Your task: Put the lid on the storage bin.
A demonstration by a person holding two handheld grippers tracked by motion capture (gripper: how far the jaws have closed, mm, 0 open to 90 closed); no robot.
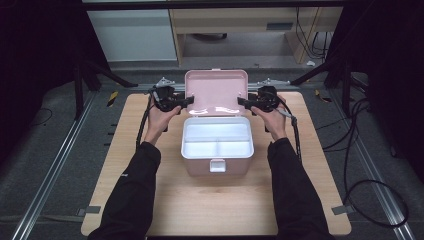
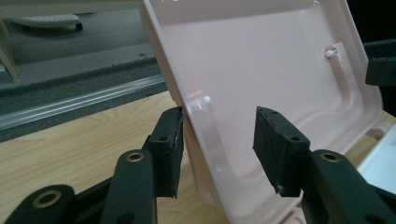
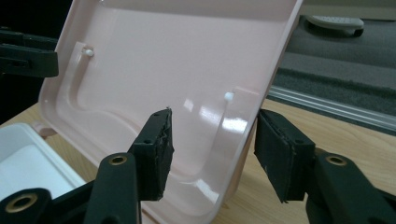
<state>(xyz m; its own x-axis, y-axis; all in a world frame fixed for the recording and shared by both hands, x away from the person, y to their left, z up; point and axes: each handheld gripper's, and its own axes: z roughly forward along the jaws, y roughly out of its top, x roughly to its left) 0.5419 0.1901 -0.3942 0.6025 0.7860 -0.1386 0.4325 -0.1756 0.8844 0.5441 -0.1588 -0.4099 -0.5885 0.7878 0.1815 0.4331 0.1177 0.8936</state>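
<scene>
A pink box (image 1: 199,168) stands mid-table with its lid (image 1: 216,90) raised upright behind a white divided tray (image 1: 200,149). My left gripper (image 1: 186,101) is open at the lid's left edge. In the left gripper view its jaws (image 2: 219,126) straddle that edge of the lid (image 2: 261,60), and the outer pad (image 2: 169,140) sits right against the rim. My right gripper (image 1: 243,102) is open at the lid's right edge. There its jaws (image 3: 212,123) straddle the edge of the lid (image 3: 177,60), one pad on each side.
The box rests on a light wooden table (image 1: 215,210) with bare room in front and to both sides. Metal rails (image 1: 55,165) run along the table's sides. Cables (image 1: 360,150) lie on the floor at the right, and a cabinet (image 1: 132,35) stands beyond the far edge.
</scene>
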